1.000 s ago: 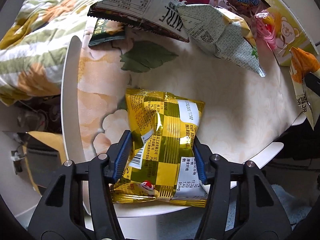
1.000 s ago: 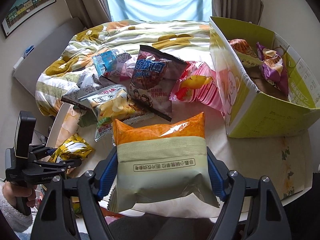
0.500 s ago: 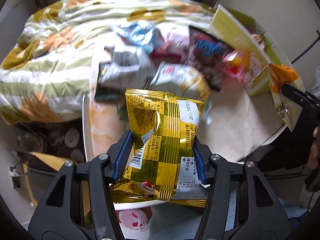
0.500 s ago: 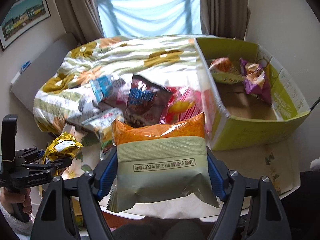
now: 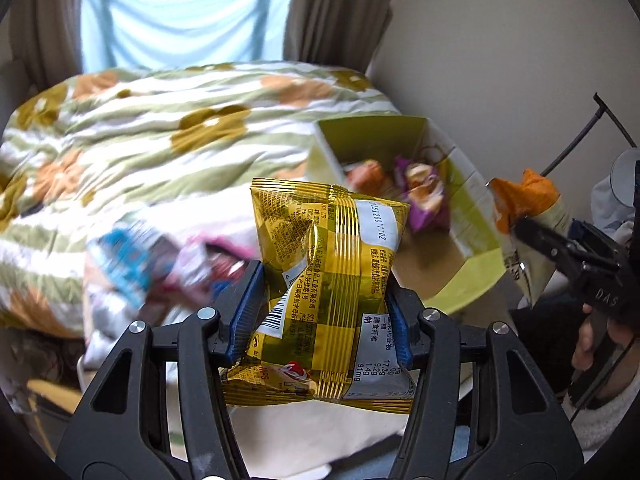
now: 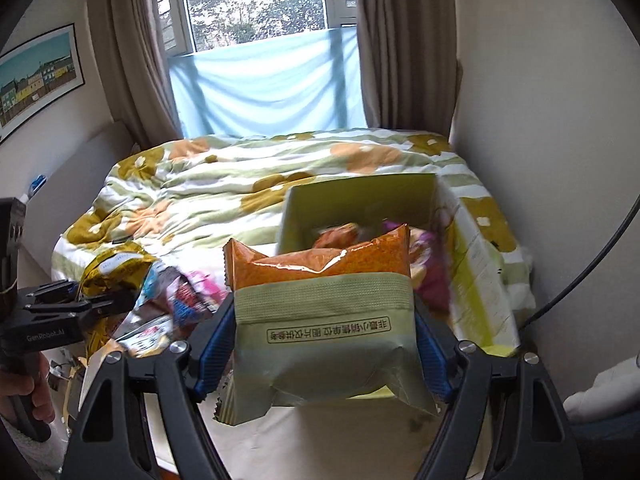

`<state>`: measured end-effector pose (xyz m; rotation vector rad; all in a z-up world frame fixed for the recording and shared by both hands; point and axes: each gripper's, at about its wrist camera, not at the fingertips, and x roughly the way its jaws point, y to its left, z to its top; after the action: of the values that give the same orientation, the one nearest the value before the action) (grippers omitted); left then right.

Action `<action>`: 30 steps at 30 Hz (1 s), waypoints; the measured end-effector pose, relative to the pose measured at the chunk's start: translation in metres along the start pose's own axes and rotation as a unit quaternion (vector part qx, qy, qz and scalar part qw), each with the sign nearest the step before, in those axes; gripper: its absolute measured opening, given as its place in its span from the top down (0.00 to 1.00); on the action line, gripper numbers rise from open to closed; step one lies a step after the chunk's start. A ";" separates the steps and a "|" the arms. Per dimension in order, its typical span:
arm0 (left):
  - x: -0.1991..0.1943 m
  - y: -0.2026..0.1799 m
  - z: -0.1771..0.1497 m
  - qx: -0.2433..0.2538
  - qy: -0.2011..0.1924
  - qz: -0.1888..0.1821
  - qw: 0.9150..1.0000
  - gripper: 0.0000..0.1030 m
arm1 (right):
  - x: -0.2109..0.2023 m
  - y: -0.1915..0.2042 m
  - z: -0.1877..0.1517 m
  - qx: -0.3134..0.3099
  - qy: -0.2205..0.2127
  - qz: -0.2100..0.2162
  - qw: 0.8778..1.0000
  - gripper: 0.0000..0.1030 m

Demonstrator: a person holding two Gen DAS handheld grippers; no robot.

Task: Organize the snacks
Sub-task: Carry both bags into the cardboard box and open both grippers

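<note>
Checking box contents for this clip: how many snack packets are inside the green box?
2 visible: an orange packet at the box's left, a purple packet right of it. More may be hidden.

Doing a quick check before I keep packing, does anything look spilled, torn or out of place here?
Nothing looks spilled or torn. The yellow packet and the orange-and-green packet are each held intact in the jaws. The only mess is the loose snack pile on the table, outside the green box.

loose snack pile [image 5: 160, 268] blurred (brands unreadable), box [image 6: 480, 280] interior half hidden
</note>
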<state>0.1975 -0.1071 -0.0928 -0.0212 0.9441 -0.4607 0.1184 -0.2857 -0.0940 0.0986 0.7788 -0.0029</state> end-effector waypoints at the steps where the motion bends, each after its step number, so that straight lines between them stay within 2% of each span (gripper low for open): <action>1: 0.010 -0.016 0.009 0.003 0.000 -0.002 1.000 0.50 | 0.003 -0.014 0.004 0.005 0.002 0.001 1.000 0.27; 4: 0.043 -0.051 0.028 0.002 0.007 -0.015 1.000 0.50 | 0.011 -0.041 0.010 0.012 0.010 0.003 1.000 0.27; 8: 0.088 -0.090 0.042 0.009 0.032 -0.015 0.999 0.50 | 0.020 -0.075 0.017 0.017 0.018 0.006 1.000 0.27; 12: 0.125 -0.116 0.046 0.007 0.050 -0.001 0.999 0.50 | 0.028 -0.101 0.020 0.016 0.030 0.011 0.999 0.27; 13: 0.131 -0.119 0.045 0.005 0.052 0.004 0.999 0.46 | 0.030 -0.106 0.020 0.015 0.032 0.012 0.999 0.27; 15: 0.140 -0.123 0.043 0.002 0.059 0.017 0.998 0.26 | 0.034 -0.117 0.020 0.014 0.037 0.014 0.999 0.27; 16: 0.143 -0.125 0.041 -0.001 0.061 0.024 0.998 0.08 | 0.035 -0.121 0.019 0.014 0.039 0.015 0.999 0.27; 17: 0.144 -0.125 0.039 -0.006 0.056 0.026 0.998 0.03 | 0.037 -0.125 0.019 0.015 0.042 0.019 0.999 0.27; 19: 0.139 -0.122 0.034 -0.017 0.049 0.026 0.998 0.02 | 0.040 -0.129 0.020 0.013 0.046 0.025 0.999 0.27; 23: 0.131 -0.118 0.025 -0.021 0.054 0.051 0.997 0.02 | 0.047 -0.133 0.021 0.009 0.053 0.039 0.998 0.27; 30: 0.107 -0.106 0.015 -0.037 0.041 0.091 0.994 0.02 | 0.063 -0.119 0.029 -0.011 0.067 0.079 0.995 0.26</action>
<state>0.2232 -0.2468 -0.1439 0.0163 1.0329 -0.2588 0.1784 -0.4045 -0.1281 0.1413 0.9037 0.1636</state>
